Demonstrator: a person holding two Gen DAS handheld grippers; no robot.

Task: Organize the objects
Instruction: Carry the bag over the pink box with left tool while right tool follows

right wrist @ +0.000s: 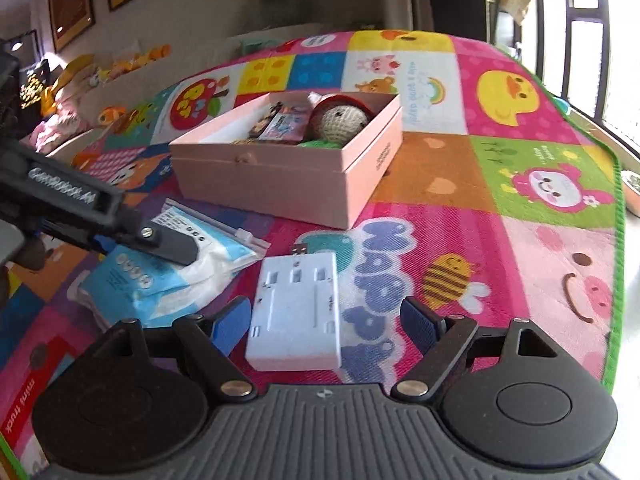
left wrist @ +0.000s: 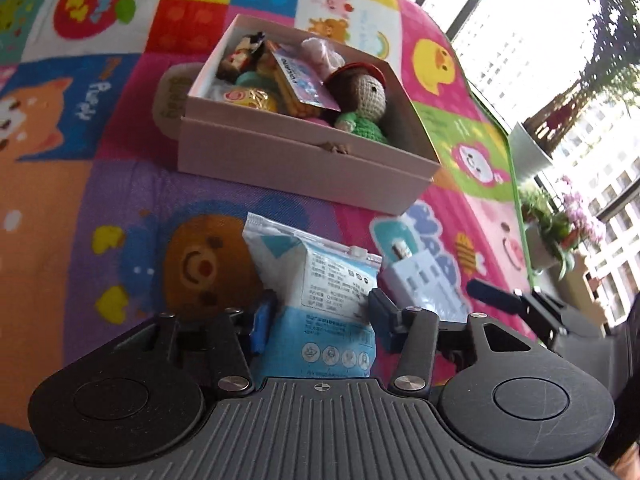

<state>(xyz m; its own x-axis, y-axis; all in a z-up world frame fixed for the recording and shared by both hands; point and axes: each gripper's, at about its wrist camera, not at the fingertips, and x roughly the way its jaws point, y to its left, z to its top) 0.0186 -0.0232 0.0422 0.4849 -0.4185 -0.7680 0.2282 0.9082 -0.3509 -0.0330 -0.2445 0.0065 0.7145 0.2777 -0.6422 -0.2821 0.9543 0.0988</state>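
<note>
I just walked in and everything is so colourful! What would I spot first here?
First the bright cartoon play mat, with its ducks, bee and pink piggy, spread under everything. In the middle of it sits a pink box full of toys, a crochet doll with a red hat peeking out. Nearer, the left gripper straddles a blue and white packet, and a white adapter lies between the open fingers of the right gripper.
</note>
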